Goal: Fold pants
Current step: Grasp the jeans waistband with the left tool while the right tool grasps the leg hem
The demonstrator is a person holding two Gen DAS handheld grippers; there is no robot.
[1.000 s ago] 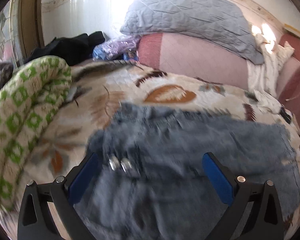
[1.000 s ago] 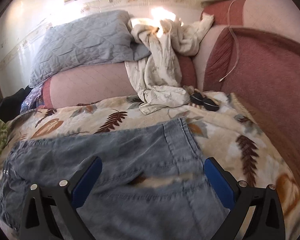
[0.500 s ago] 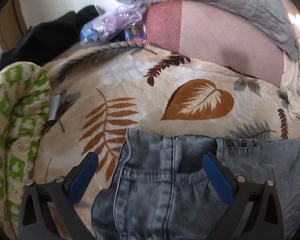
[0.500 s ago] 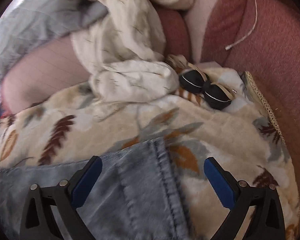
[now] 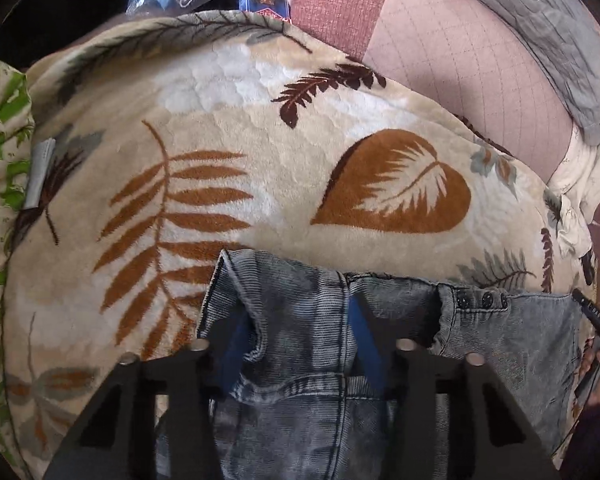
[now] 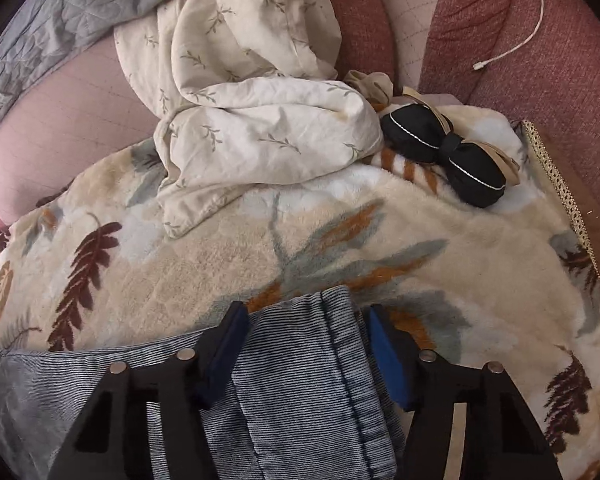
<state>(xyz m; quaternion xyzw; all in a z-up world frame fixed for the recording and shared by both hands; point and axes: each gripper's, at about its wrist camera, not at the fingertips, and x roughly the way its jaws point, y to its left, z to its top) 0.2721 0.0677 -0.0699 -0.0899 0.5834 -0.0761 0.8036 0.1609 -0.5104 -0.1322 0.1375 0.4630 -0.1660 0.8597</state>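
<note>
The denim pants (image 5: 520,344) lie flat on the leaf-print blanket (image 5: 284,184), the left gripper (image 5: 300,344) pinched on the waistband corner; the right gripper (image 6: 304,344) clamps the hem corner, seemingly so both far ends lift together for a fold

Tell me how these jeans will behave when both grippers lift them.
The jeans will probably sag between the left gripper and right gripper: the denim already bunches and folds between the fingers. They are likely heavyish for cloth, and the plush blanket may drag on them.
</note>
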